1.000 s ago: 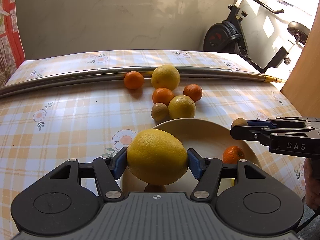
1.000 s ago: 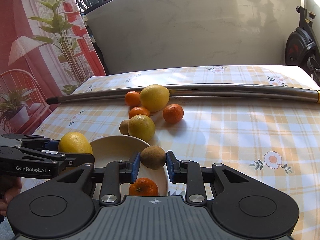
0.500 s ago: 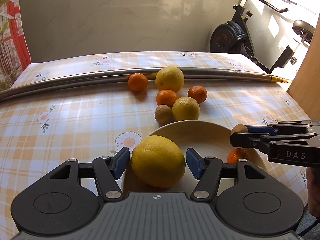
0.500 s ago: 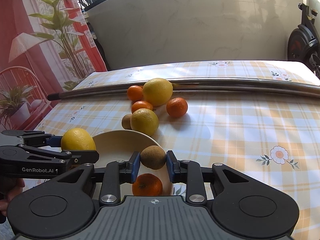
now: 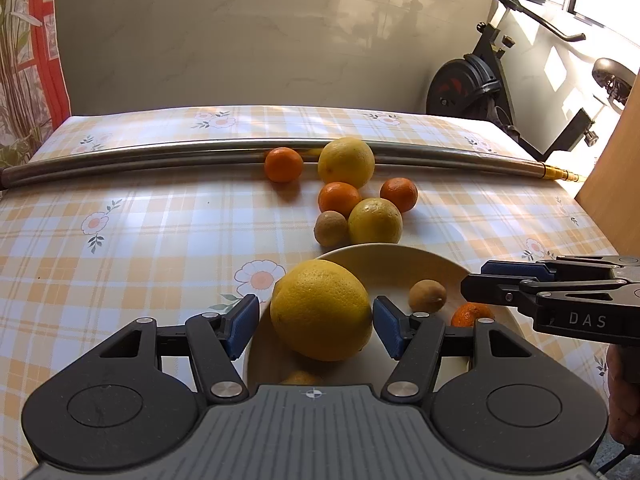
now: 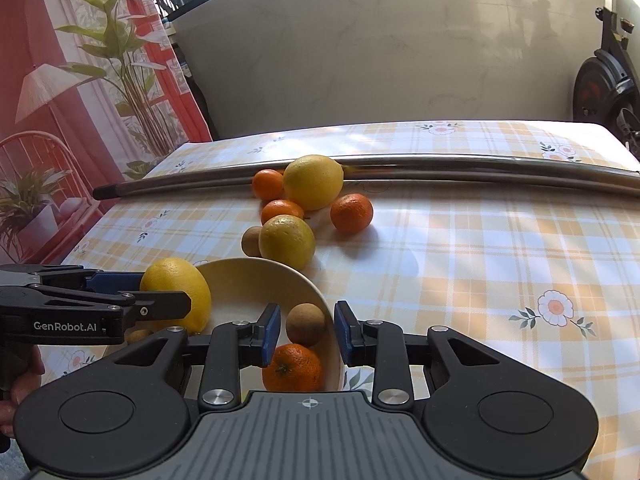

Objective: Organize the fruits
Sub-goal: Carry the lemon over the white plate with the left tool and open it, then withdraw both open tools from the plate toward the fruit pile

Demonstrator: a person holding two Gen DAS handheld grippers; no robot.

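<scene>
Domestic room: surface covered by an orange-checked floral tablecloth [image 5: 140, 240], black exercise bike [image 5: 480, 84], red plant-printed curtain [image 6: 60, 80], marble-look wall [image 6: 380, 48].

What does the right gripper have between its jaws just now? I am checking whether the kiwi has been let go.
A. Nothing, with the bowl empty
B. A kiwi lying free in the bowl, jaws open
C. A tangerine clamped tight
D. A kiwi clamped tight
B: the right gripper has its jaws spread with gaps on both sides of the kiwi, which lies in the bowl next to a tangerine.
</scene>
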